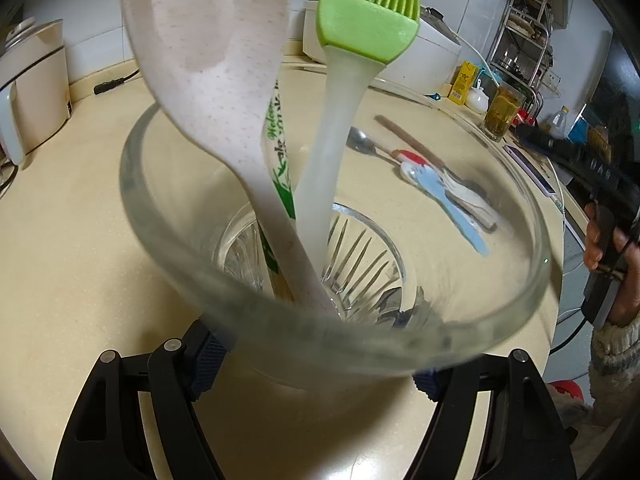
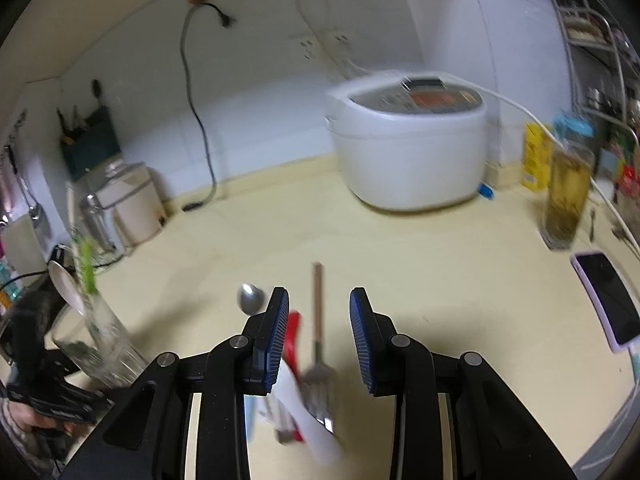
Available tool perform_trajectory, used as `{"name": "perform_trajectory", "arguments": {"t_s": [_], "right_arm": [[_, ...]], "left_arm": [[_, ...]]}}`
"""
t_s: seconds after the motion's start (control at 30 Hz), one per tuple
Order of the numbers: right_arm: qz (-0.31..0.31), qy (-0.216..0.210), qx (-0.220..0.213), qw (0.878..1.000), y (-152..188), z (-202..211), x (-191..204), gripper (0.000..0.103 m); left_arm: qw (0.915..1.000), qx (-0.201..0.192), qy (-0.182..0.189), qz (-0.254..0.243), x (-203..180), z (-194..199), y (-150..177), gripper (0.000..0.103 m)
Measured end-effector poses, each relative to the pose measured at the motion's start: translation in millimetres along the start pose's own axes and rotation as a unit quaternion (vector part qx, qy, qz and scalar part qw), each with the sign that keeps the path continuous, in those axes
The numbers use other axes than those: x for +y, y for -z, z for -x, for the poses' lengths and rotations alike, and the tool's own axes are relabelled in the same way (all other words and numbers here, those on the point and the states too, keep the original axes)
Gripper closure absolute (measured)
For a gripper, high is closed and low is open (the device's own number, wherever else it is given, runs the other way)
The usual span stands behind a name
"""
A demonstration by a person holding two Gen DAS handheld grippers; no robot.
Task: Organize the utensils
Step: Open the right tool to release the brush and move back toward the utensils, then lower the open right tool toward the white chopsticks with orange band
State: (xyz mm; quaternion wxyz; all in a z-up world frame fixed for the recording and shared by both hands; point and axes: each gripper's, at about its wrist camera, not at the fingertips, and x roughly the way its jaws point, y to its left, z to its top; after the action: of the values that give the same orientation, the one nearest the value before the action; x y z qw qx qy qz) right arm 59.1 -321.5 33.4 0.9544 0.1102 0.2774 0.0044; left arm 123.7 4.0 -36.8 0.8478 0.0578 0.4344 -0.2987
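Your glass jar stands tilted on the counter, clamped between the left gripper pads. It contains a speckled spoon, a green-bristled brush and a printed handle. The remaining utensils lie in a loose pile on the counter, well apart from the jar. Your right gripper hangs above that pile, jaws spread and empty, the wooden-handled fork visible between them. A rice cooker stands behind.

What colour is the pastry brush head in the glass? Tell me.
Lime green, on a translucent white handle; the pastry brush head shows best in the left wrist view.
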Motion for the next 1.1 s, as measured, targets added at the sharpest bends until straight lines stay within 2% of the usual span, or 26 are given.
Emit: {"name": "perform_trajectory", "arguments": {"t_s": [0.27,0.53,0.93,1.1], "right_arm": [[-0.004,0.005,0.023,1.0,13,-7,-16,0.071],[-0.003,0.002,0.037,0.999,17,-14,-15,0.071],[0.048,-0.051,0.064,0.995,25,-25,17,0.071],[0.059,-0.117,0.099,0.986,33,-30,32,0.071]], "left_arm": [[1.0,0.0,0.0,0.0,-1,0,0,0.024],[1.0,0.0,0.001,0.001,0,0,0,0.024],[1.0,-0.001,0.004,0.004,1,1,0,0.024],[1.0,-0.002,0.006,0.005,1,2,1,0.024]]}}
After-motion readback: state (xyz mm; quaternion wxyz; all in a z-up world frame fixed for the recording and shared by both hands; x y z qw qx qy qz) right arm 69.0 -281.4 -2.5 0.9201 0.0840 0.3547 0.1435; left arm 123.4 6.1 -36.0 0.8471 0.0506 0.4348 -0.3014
